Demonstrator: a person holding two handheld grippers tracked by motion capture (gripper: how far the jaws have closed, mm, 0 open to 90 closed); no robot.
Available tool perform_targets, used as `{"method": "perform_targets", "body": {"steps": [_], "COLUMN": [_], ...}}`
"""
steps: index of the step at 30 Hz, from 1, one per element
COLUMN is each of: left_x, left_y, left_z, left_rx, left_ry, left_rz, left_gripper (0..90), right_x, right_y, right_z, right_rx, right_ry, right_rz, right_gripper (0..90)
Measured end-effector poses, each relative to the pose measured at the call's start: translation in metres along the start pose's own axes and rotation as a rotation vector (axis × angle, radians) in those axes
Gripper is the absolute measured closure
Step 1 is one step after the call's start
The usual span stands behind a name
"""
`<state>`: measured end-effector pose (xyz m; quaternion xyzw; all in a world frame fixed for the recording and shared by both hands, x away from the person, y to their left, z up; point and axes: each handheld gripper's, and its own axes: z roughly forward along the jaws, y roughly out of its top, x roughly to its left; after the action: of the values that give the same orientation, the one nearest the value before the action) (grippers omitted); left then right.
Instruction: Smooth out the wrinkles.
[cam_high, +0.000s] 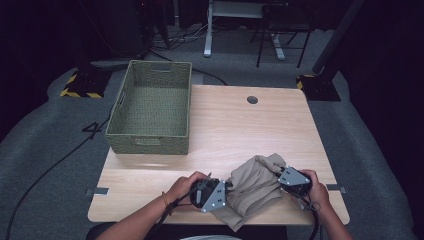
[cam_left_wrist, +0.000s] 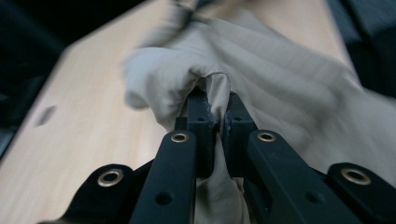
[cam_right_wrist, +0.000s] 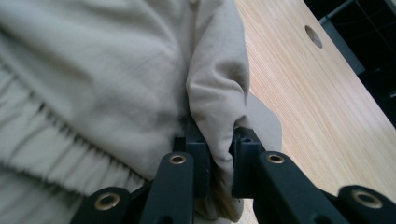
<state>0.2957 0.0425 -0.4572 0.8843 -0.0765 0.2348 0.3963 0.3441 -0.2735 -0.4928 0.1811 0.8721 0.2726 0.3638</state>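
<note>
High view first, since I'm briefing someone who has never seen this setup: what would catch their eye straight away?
The crumpled beige garment at the table's near edge, pinched from both sides: the left gripper is shut on a fold at its left, the right gripper on a fold at its right. Next, the empty green woven basket at the far left corner of the wooden table, well apart from the garment.
</note>
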Motion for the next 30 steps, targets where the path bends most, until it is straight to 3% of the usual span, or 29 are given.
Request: {"method": "perform_targets", "body": {"steps": [3, 5, 7, 8, 10, 11, 14, 16, 18, 21, 23, 25, 30], "left_x": [-0.012, -0.02, -0.023, -0.026, -0.029, -0.03, -0.031, -0.032, -0.03, -0.025, -0.02, -0.017, -0.006], "left_y": [0.003, 0.005, 0.005, 0.006, 0.008, 0.01, 0.012, 0.014, 0.015, 0.014, 0.014, 0.013, 0.008], "left_z": [0.01, 0.019, 0.023, 0.028, 0.031, 0.032, 0.033, 0.034, 0.036, 0.04, 0.042, 0.044, 0.047], "left_rx": [0.045, 0.103, 0.121, 0.142, 0.175, 0.185, 0.208, 0.224, 0.247, 0.268, 0.275, 0.295, 0.298], "left_ry": [-0.076, -0.092, -0.102, -0.115, -0.106, -0.108, -0.099, -0.094, -0.075, -0.051, -0.057, -0.045, -0.052], "left_rz": [0.052, 0.128, 0.147, 0.166, 0.207, 0.209, 0.221, 0.229, 0.247, 0.273, 0.278, 0.309, 0.312], "left_gripper": [85.0, 85.1, 85.2, 85.3, 85.4, 85.4, 85.4, 85.5, 85.5, 85.5, 85.5, 85.5, 85.5], "right_x": [0.0, -0.001, -0.002, -0.006, -0.01, -0.013, -0.031, -0.042, -0.049, -0.057, -0.062, -0.068, -0.077], "right_y": [0.001, 0.0, -0.001, -0.004, -0.008, -0.01, -0.018, -0.02, -0.017, -0.003, 0.01, 0.026, 0.048], "right_z": [0.001, 0.002, 0.002, 0.001, -0.002, -0.003, -0.015, -0.029, -0.041, -0.051, -0.052, -0.048, -0.018], "right_rx": [0.005, 0.0, -0.008, -0.029, -0.044, -0.052, -0.107, -0.148, -0.166, -0.164, -0.182, -0.184, -0.127], "right_ry": [-0.001, -0.002, 0.006, 0.021, 0.034, 0.049, 0.186, 0.214, 0.259, 0.253, 0.252, 0.252, 0.293], "right_rz": [0.013, 0.037, 0.052, 0.081, 0.11, 0.122, 0.215, 0.238, 0.231, 0.226, 0.221, 0.218, 0.197], "right_gripper": [81.4, 81.4, 81.2, 79.7, 77.7, 75.0, 60.0, 55.9, 50.0, 46.1, 45.1, 42.0, 37.3]}}
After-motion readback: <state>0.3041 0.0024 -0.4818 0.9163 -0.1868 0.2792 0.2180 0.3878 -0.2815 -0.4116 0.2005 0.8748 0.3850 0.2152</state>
